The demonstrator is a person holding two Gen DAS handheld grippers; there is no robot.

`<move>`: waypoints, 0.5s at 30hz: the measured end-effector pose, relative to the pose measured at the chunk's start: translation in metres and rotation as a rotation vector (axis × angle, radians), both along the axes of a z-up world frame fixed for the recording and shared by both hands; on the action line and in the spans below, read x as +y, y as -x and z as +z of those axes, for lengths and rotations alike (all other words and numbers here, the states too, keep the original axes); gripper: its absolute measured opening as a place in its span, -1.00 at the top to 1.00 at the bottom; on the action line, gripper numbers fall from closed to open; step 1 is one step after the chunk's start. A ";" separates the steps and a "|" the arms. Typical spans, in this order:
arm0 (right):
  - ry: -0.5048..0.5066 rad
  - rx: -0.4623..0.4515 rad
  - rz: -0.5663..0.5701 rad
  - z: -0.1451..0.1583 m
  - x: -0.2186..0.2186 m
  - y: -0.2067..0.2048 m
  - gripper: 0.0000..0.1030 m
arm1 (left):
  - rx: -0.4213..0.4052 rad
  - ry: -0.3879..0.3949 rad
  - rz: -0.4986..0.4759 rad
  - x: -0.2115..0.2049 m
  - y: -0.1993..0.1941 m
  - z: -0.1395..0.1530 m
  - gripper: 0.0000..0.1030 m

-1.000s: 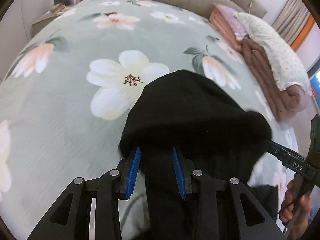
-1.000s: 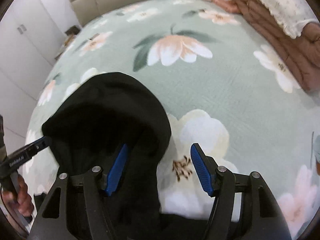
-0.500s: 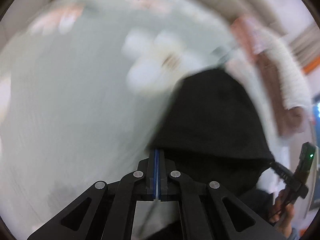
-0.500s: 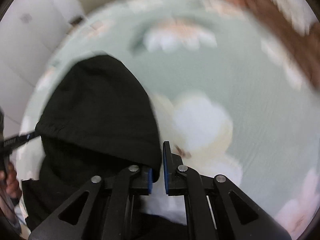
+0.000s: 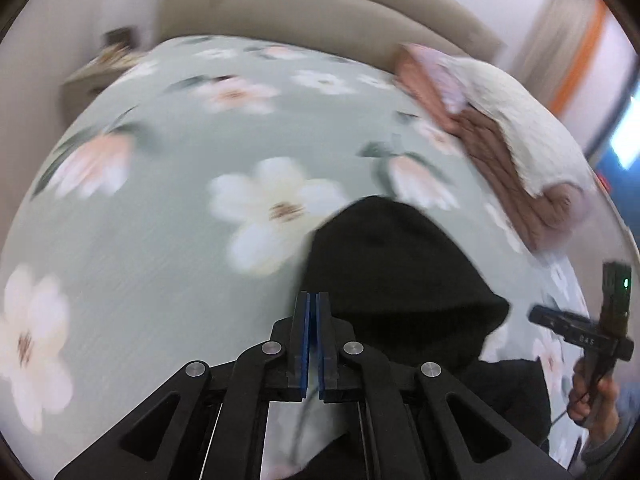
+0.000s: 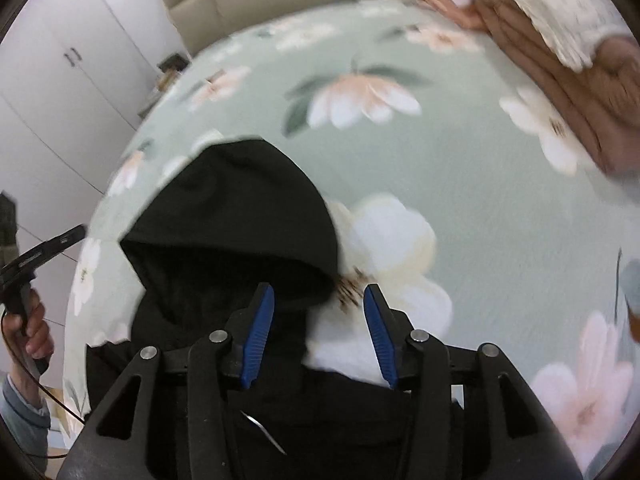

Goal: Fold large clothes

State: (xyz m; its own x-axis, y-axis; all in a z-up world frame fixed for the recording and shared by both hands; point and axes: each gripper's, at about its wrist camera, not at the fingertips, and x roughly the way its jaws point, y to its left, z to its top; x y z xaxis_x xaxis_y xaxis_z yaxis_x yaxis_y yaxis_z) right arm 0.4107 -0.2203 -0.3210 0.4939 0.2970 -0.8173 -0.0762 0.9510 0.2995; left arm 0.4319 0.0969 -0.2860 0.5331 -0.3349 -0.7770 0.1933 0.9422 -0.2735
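Since a second ago both grippers have lifted off the black hoodie (image 6: 224, 216) lying hood-up on the floral bedsheet (image 5: 168, 280), left gripper (image 5: 312, 344) pinched closed on nothing, right gripper (image 6: 316, 324) opening empty, with most folding still ahead.

floral bedsheet (image 5: 168, 280), folded quilts (image 5: 500, 148), white wardrobe (image 6: 60, 92).

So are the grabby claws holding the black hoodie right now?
No. The left gripper is shut with no cloth seen between its pads. The right gripper is opening, empty, above the black hoodie lying on the flowered bedspread.
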 end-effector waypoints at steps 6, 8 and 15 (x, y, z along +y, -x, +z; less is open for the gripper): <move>0.030 0.037 0.016 -0.037 0.035 -0.040 -0.09 | 0.116 -0.025 -0.089 -0.049 -0.040 -0.051 0.91; 0.008 0.116 0.017 -0.069 0.030 -0.038 -0.08 | 0.191 0.001 -0.070 -0.045 -0.040 -0.079 0.92; -0.001 0.139 0.028 -0.090 0.020 -0.032 -0.05 | 0.266 0.134 0.000 -0.012 -0.037 -0.110 0.94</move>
State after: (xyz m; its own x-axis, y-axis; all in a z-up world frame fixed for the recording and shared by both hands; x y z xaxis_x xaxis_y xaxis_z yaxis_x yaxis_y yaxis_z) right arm 0.4431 -0.2007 -0.4108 0.3672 0.3102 -0.8769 -0.0607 0.9487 0.3102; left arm 0.4691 0.0850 -0.3959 0.3171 -0.4438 -0.8382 0.0980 0.8944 -0.4364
